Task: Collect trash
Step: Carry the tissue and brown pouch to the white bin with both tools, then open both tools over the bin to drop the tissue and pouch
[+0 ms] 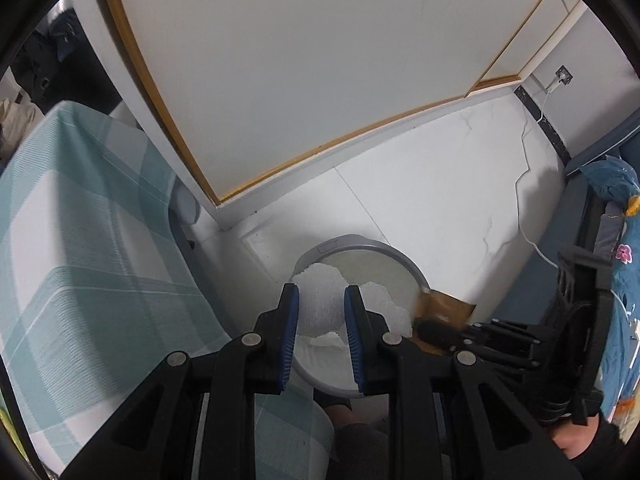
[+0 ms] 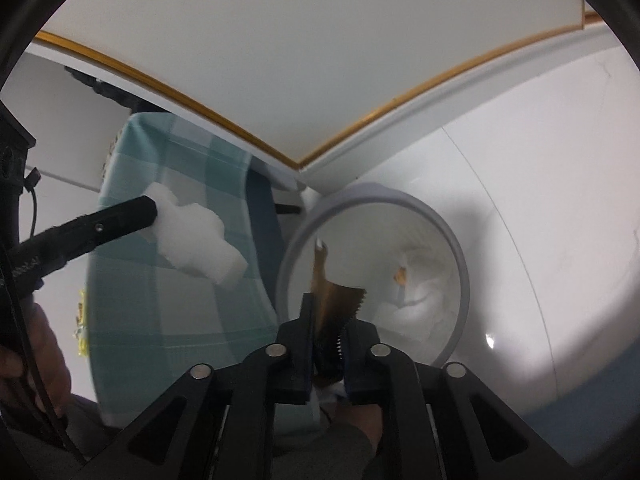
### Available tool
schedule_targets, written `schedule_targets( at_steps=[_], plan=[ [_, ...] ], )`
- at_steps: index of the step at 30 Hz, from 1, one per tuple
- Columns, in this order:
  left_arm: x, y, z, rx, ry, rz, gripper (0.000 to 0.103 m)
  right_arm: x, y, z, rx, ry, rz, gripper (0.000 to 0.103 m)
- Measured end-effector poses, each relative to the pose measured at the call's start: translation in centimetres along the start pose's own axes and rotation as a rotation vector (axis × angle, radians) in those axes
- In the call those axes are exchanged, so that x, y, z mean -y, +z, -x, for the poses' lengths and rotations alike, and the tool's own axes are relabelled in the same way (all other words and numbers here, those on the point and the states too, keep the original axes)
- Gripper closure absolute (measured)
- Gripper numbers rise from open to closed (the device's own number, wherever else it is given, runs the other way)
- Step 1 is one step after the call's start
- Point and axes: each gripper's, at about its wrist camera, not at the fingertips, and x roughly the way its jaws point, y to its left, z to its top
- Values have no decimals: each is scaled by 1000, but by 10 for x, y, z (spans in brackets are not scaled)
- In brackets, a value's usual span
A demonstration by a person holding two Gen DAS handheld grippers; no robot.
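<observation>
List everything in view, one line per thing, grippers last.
foam piece: 1, white, held in the left gripper beside the bin
wrapper: 1, brown with a serrated edge, in the right gripper over the bin
trash bin: 1, grey rim, on the floor, white trash inside
bed cover: 1, green and white checked, left of the bin
cable: 1, white, on the floor
left gripper: 1, black, blue pads
right gripper: 1, black
</observation>
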Motion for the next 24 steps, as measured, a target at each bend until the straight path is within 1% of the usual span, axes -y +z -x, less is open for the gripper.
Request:
schedule_targets(
  at_steps=[2, 5, 8, 9, 11, 13, 18, 20, 22, 24],
  plan=[
    [0, 1, -4, -14, 3, 3, 84, 3, -1, -3, -10, 3, 1, 89],
    [2, 1, -8, -34, -5, 4, 84, 8, -2, -5, -14, -8, -5, 83],
    [1, 3, -14, -52, -10, 3, 84, 14, -6, 0, -2, -14, -25, 82],
    [1, 3, -15, -57, -11, 1, 84, 16, -7, 4, 7, -28, -29, 81],
    [4, 3, -18, -67, -6, -6, 84, 19, -9, 11, 27, -45, -36, 70],
    [7, 1, -20, -75, -10, -10, 84, 23, -11, 21, 55, -64, -46, 54],
    [13, -1, -31, -107, -10, -22, 84, 25, -13, 43, 84, -115, -45, 38],
    [15, -1, -35, -123, -11, -27, 84, 22, -13, 51, 106, -131, -42, 33],
    [17, -2, -39, -137, -1, -31, 84, 20, -12, 57, 126, -150, -41, 25],
    [18, -3, -42, -145, 0, -32, 84, 18, -11, 63, 142, -163, -43, 23]
  ],
)
